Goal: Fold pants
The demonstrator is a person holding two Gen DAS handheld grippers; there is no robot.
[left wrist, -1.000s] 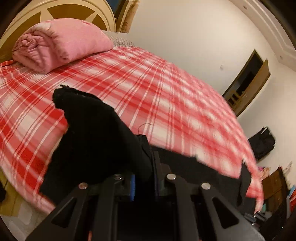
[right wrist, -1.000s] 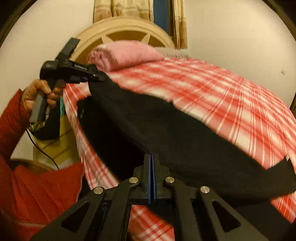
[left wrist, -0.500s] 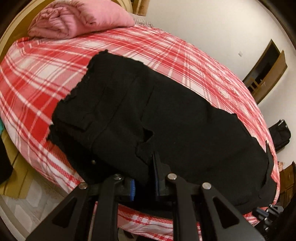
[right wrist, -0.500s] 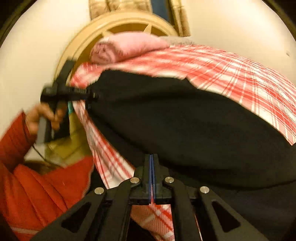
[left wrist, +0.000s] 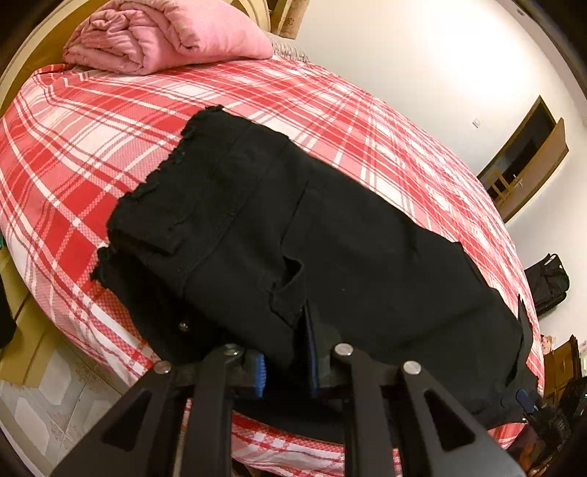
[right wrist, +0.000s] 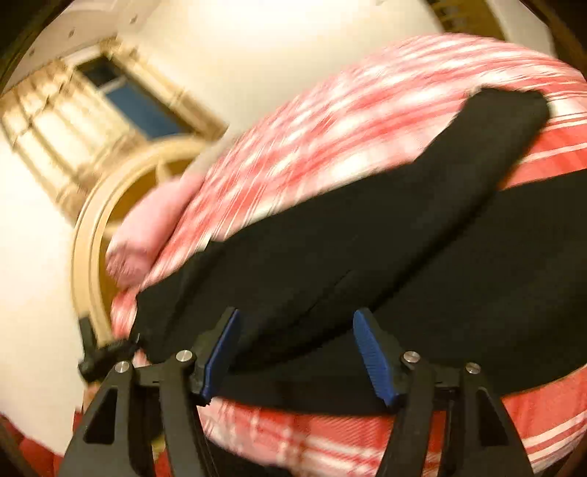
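Note:
Black pants [left wrist: 330, 238] lie folded across a red-and-white plaid bed [left wrist: 91, 128], with the waist end at the near left. My left gripper [left wrist: 285, 361] is shut on a fold of the pants at the near edge, and black cloth fills the gap between its blue pads. In the blurred, tilted right wrist view the pants [right wrist: 367, 257] stretch across the bed. My right gripper [right wrist: 295, 354] is opening. Its blue pads stand far apart with the pants' edge just beyond them, and neither pad presses the cloth. The left gripper [right wrist: 106, 352] shows small at the pants' far end.
A rolled pink blanket [left wrist: 165, 33] lies at the head of the bed against a cream headboard [right wrist: 88, 257]. The near bed edge drops to a tiled floor [left wrist: 44, 403]. A black bag [left wrist: 546, 279] and a brown door [left wrist: 524, 157] stand by the far wall.
The lifted pants have come down flat on the bed as the left gripper sank. The right gripper let go of the cloth, opened wide, rolled and swung aside.

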